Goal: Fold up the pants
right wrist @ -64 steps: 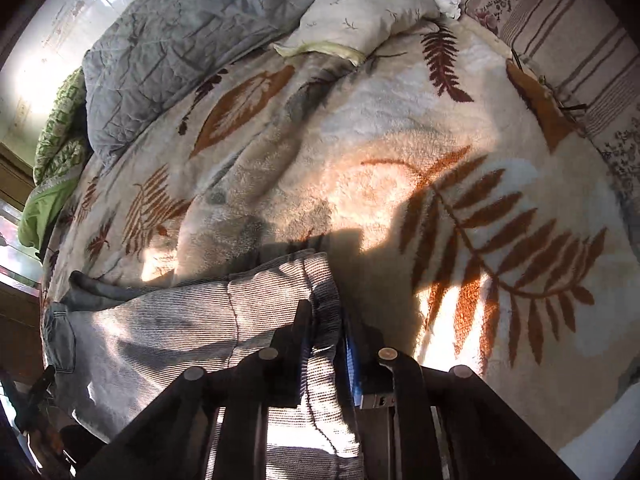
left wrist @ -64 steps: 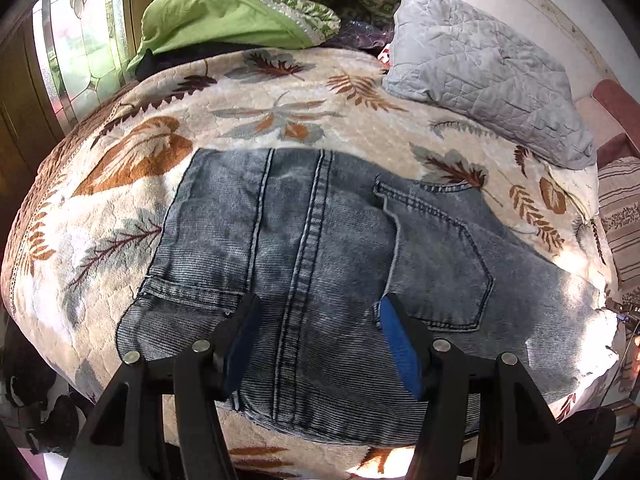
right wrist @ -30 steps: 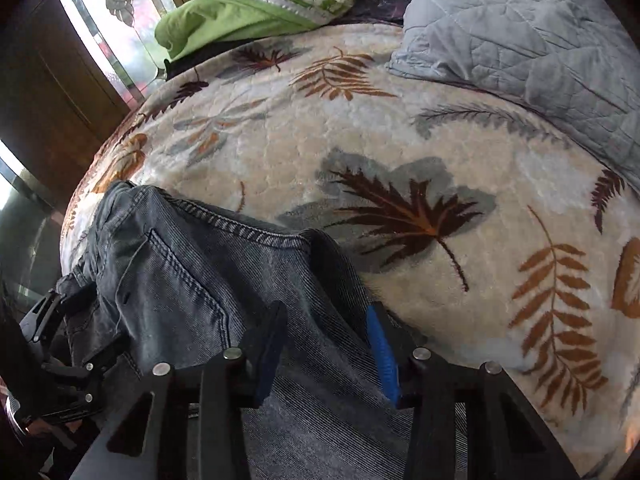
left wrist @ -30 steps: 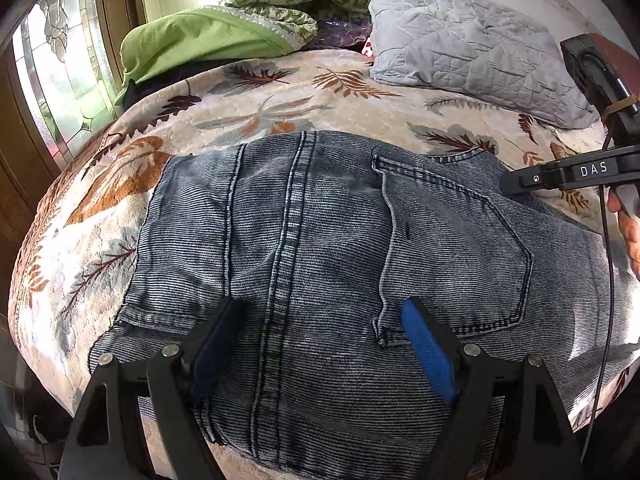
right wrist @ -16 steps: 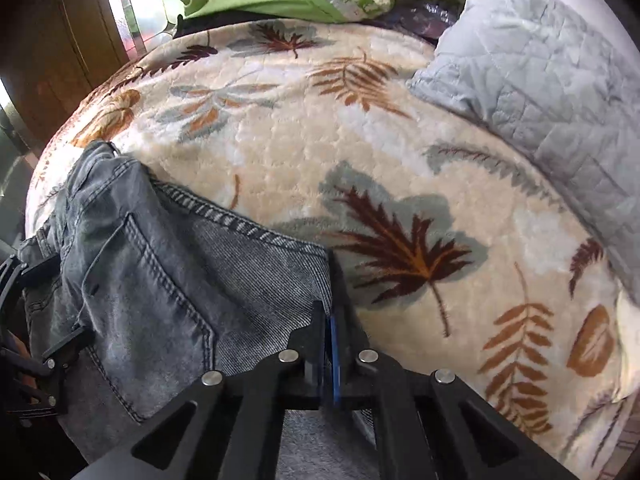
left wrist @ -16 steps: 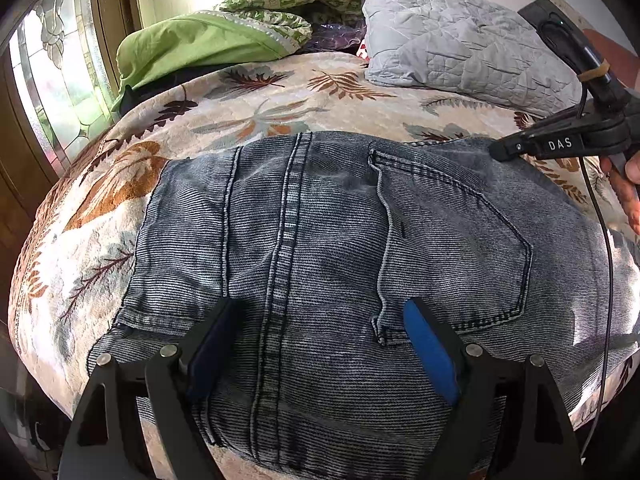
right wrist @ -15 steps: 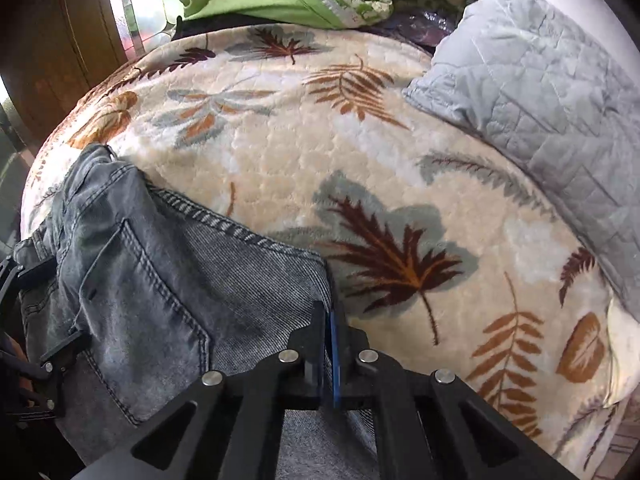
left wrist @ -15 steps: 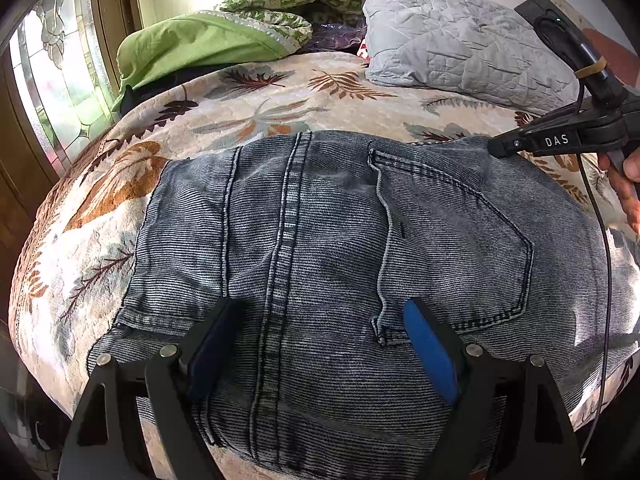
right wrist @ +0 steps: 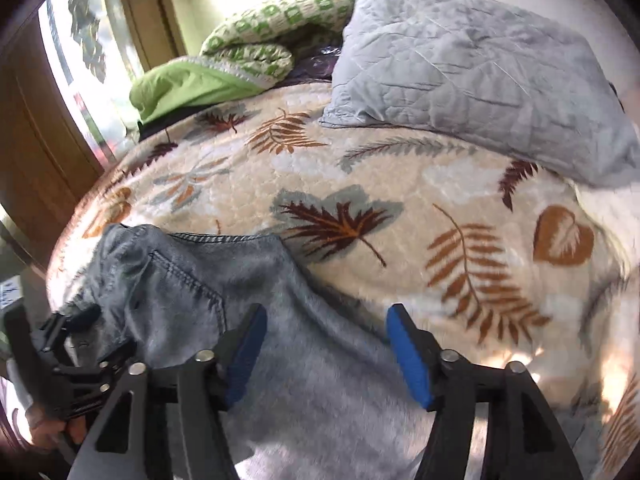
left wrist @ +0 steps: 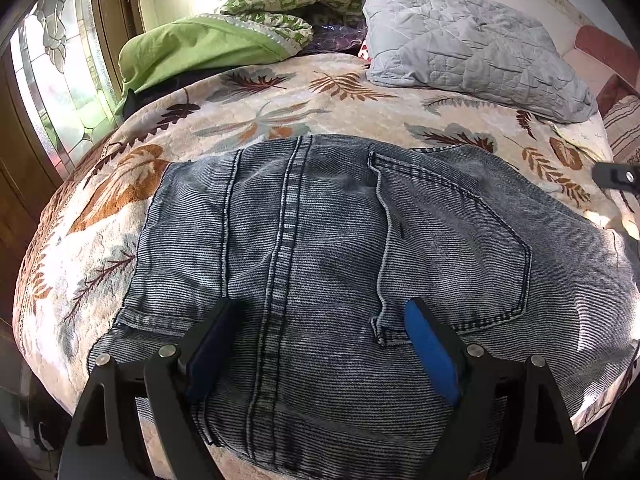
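Grey-blue denim pants (left wrist: pixel 340 240) lie folded on the leaf-patterned blanket (left wrist: pixel 280 120), back pocket and centre seam facing up. My left gripper (left wrist: pixel 320 320) hovers over the near part of the pants, open, its blue pads to either side of the seam and pocket edge. In the right wrist view the pants (right wrist: pixel 248 288) spread under my right gripper (right wrist: pixel 324 332), whose jaws are opening above the cloth, pads not pressing it. The left gripper (right wrist: pixel 68 352) with a hand on it shows at the lower left there. The tip of the right tool (left wrist: pixel 616 176) juts in at the right edge.
A grey quilted pillow (left wrist: pixel 468 48) and a green pillow (left wrist: pixel 200 52) lie at the head of the bed. A leaded glass window (left wrist: pixel 68 68) in a wooden frame stands at the left. A striped cushion (left wrist: pixel 624 124) sits at the far right.
My right gripper shut on the pants' far edge, then let go and pulled back to the right, mostly out of the left wrist view. The left gripper stayed still and open.
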### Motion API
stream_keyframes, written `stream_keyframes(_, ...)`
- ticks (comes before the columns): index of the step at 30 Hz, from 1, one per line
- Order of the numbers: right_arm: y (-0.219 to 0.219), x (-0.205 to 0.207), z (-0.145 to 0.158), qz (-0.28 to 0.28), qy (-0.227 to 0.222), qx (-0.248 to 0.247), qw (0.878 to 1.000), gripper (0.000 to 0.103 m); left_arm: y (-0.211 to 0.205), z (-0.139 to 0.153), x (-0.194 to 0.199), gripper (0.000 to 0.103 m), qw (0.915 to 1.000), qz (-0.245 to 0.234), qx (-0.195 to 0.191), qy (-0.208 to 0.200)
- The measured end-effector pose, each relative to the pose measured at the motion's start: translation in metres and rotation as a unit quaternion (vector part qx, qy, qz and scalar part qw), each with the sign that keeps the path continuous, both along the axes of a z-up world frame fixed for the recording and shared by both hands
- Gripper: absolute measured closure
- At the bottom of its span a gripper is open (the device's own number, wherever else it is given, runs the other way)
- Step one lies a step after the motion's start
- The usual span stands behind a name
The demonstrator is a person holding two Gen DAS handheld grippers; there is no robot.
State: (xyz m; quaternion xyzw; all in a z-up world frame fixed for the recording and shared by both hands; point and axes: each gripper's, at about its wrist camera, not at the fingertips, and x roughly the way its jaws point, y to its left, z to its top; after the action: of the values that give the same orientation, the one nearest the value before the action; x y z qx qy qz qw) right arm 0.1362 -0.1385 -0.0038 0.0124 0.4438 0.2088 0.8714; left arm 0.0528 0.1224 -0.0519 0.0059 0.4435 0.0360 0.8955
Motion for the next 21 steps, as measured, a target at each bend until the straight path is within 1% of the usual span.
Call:
stream_keyframes(1,-0.016,-0.010,-0.007,-0.012,0.015,0.020,1.000,0.034,0.000,0.000,0.000,0.017,1.0000,0.000,0.001,0.000)
stream_keyframes(2,-0.033,-0.016,-0.020,-0.030,0.039,0.035,0.998,0.033,-0.001,0.000,0.000,0.017,1.0000,0.000,0.004,0.002)
stream_keyframes(3,-0.049,-0.020,-0.039,-0.054,0.076,0.045,0.995,0.033,-0.001,0.000,0.000,0.017,1.0000,0.000,0.006,0.005)
stream_keyframes(4,-0.064,-0.021,-0.063,-0.081,0.128,0.034,0.988,0.034,-0.002,0.001,0.001,0.017,0.9999,0.000,0.006,0.009)
stream_keyframes(5,-0.077,-0.023,-0.078,-0.102,0.162,0.030,0.981,0.036,-0.002,0.004,0.002,0.017,0.9999,0.002,0.007,0.014)
stream_keyframes(6,-0.087,-0.030,-0.073,-0.102,0.137,0.064,0.983,0.039,-0.001,0.007,0.001,0.017,0.9998,0.005,0.005,0.017)
stream_keyframes(8,-0.098,-0.038,-0.058,-0.111,0.126,0.096,0.981,0.039,-0.003,0.019,-0.003,0.017,0.9999,0.009,-0.006,0.008)
stream_keyframes(10,-0.102,-0.040,-0.041,-0.101,0.101,0.135,0.981,0.039,-0.008,0.031,-0.009,0.017,0.9998,0.003,-0.016,-0.005)
stream_keyframes(11,-0.102,-0.039,-0.036,-0.095,0.092,0.144,0.981,0.038,-0.013,0.034,-0.012,0.017,0.9998,-0.004,-0.021,-0.008)
stream_keyframes(13,-0.103,-0.033,-0.035,-0.098,0.088,0.156,0.979,0.036,-0.025,0.029,-0.014,0.017,0.9994,-0.027,-0.020,0.002)
stream_keyframes(14,-0.106,-0.028,-0.043,-0.112,0.097,0.154,0.977,0.030,-0.031,0.019,-0.012,0.017,0.9992,-0.033,-0.005,0.021)
stream_keyframes(15,-0.109,-0.020,-0.056,-0.125,0.112,0.132,0.977,0.029,-0.038,0.005,-0.007,0.017,0.9979,-0.036,0.019,0.050)
stream_keyframes(16,-0.112,-0.012,-0.072,-0.143,0.132,0.097,0.976,0.030,-0.043,-0.005,-0.004,0.017,0.9963,-0.042,0.044,0.060)
stream_keyframes(17,-0.119,-0.008,-0.079,-0.154,0.133,0.100,0.974,0.033,-0.048,-0.004,-0.007,0.016,0.9960,-0.046,0.061,0.046)
stream_keyframes(18,-0.124,-0.011,-0.073,-0.157,0.116,0.120,0.973,0.033,-0.050,0.001,-0.010,0.016,0.9961,-0.046,0.064,0.041)
stream_keyframes(20,-0.130,-0.020,-0.054,-0.147,0.083,0.157,0.973,0.033,-0.050,0.012,-0.015,0.016,0.9976,-0.048,0.041,0.026)
stream_keyframes(21,-0.132,-0.024,-0.046,-0.139,0.062,0.167,0.974,0.032,-0.052,0.016,-0.018,0.016,0.9980,-0.047,0.037,0.016)
